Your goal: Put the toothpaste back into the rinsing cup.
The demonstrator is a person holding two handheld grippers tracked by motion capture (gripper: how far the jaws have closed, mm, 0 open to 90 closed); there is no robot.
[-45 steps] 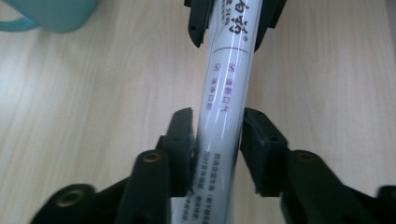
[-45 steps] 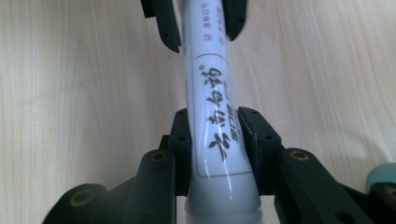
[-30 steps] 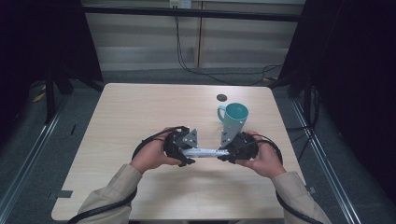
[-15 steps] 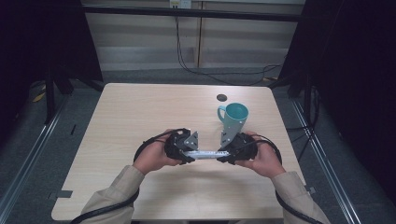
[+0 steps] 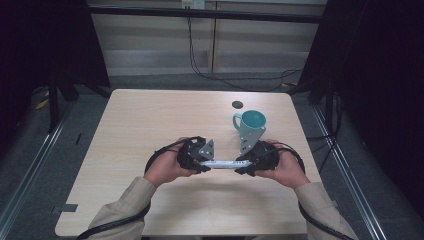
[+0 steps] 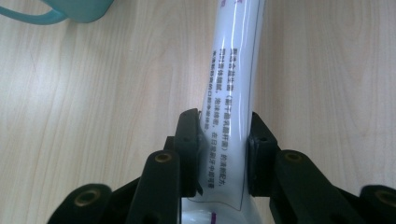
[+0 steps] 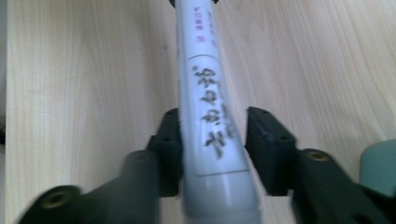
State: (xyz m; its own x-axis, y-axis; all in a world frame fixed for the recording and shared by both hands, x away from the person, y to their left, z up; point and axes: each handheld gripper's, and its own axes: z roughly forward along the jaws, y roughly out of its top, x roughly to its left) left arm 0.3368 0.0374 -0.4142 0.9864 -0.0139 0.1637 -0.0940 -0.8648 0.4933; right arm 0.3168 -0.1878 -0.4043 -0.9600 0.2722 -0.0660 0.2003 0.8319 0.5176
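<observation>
high view showed a person at a pale wooden worktop [image 5: 150,125], forearms coming in from the bottom edge, a gripper in each hand. the left gripper [image 5: 204,162] and right gripper [image 5: 241,164] faced each other near the front middle of the worktop, w/ a white toothpaste tube [image 5: 220,164] stretched level between them, one end at each. a teal mug [image 5: 251,122] stood just behind the right gripper, handle to the picture's left, and a small dark round disc [image 5: 237,104] lay farther back, apart from the mug. black cables trailed from both grippers back along the sleeves.

left gripper view: its fingers [image 6: 190,144] were clamped on the flat crimped end of the tube [image 6: 231,93], both pads pressing on its sides, the tube pinched narrow there; they had just been closing onto it. the tube ran straight away up the picture above the wood, w/ lines of small dark print along it. the mug's [image 6: 84,8] base and handle showed at the top left corner.

right gripper view, a bit blurred: the tube's [image 7: 205,93] round cap end sat between the fingers [image 7: 268,144]. the finger on the picture's left lay against the tube, but the one on the picture's right stood clear w/ a gap of bare wood showing between pad and tube, so the grip was loosened, fingers partly apart; they had just been opening. large dark script ran along the tube and some pink marks farther up. a grey-green blur at the right edge was prob the mug [image 7: 380,168]
</observation>
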